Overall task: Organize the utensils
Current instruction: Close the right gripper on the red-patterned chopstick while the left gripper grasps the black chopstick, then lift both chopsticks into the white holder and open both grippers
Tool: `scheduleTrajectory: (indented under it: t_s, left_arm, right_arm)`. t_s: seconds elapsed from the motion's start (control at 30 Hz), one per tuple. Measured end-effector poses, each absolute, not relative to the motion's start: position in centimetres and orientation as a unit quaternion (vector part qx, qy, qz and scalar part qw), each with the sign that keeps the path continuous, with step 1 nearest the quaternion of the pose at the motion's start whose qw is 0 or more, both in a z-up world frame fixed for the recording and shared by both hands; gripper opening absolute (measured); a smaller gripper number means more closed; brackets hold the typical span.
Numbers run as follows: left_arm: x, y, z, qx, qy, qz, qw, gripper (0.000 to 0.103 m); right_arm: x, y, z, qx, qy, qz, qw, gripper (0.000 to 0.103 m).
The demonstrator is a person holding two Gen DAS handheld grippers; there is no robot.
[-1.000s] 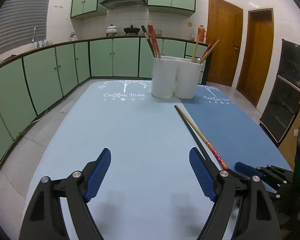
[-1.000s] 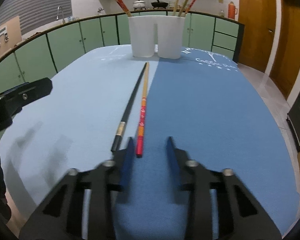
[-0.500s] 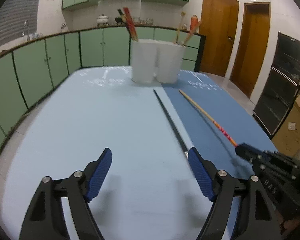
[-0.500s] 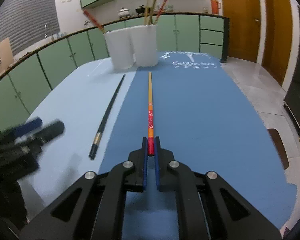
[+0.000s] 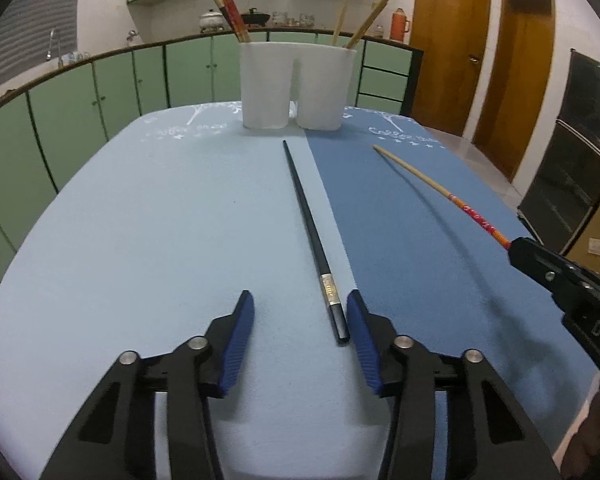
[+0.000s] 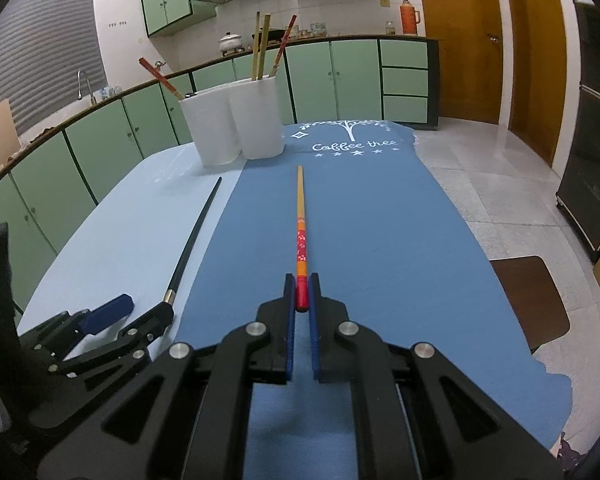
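Two white cups (image 5: pixel 296 84) touching side by side, upper centre of the left wrist view, at the far end of the table (image 5: pixel 140 240). Chopsticks upright in both: red and dark ones in the left cup, pale wooden ones in the right. Straddling both mats, light blue mat (image 5: pixel 160 220) on the left, dark blue mat (image 6: pixel 360 220) on the right, seam down the middle.

Black chopstick (image 5: pixel 312 232) flat along the seam, thin tip toward the cups, silver band near its thick end. Left gripper (image 5: pixel 300 312) low in the frame, jaws just closing in but not yet touching, thick end of the black chopstick between them, hard by the right pad (image 5: pixel 360 336).

Right gripper (image 6: pixel 302 296) clamped on the red butt of the red chopstick (image 6: pixel 300 216), which runs straight up the frame toward the cups, wooden tip lifted clear of the dark mat, shadow beneath it in the left wrist view.

White tree print and "Coffee tree" readable on the dark mat beside the cups; matching print on the light mat too blurred to read. Letters "DAS" on the right gripper body at the right edge of the left wrist view.

Nothing between either chopstick and the cups. Bare mat left of the black chopstick and right of the red one. Table edge curving off at both sides; tiled floor (image 6: pixel 500 168) and brown doors (image 5: pixel 448 52) to the right, green cabinets (image 5: pixel 100 92) left and behind.
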State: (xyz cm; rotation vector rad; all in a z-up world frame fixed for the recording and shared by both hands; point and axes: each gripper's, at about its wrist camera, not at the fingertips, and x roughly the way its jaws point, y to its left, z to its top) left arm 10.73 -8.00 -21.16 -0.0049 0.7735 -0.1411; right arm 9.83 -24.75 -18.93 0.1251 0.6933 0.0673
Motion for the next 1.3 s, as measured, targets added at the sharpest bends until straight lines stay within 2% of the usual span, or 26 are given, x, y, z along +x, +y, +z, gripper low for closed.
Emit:
scheduleTrajectory:
  t_s: [0.13, 0.2, 0.23, 0.7, 1.03, 1.3]
  left_arm:
    - [10.4, -8.4, -21.2, 0.006, 0.373, -0.056, 0.926, 0.031]
    - [10.4, -8.7, -21.2, 0.009, 0.372, -0.054, 0.927, 0.011]
    - [10.5, -8.7, -21.3, 0.012, 0.372, -0.054, 0.927, 0.007]
    - [10.1, -7.7, -19.1, 0.013, 0.371, -0.064, 0.926, 0.007]
    - [9.4, -6.4, -13.6, 0.02, 0.325, -0.076, 0.943, 0.007]
    - [10.1, -5.2, -8.6, 0.003, 0.272, -0.089, 0.958, 0.007]
  right_arm:
    - [9.6, -25.0, -19.0, 0.064, 0.338, 0.033, 0.938, 0.005]
    - [9.5, -25.2, -19.0, 0.066, 0.339, 0.033, 0.938, 0.005]
    - [9.5, -25.3, -19.0, 0.067, 0.338, 0.032, 0.938, 0.005]
    - [9.3, -24.9, -17.6, 0.053, 0.328, 0.039, 0.942, 0.005]
    - [9.7, -24.2, -14.9, 0.046, 0.323, 0.047, 0.944, 0.005]
    - [10.6, -24.5, -10.2, 0.053, 0.289, 0.064, 0.954, 0.005]
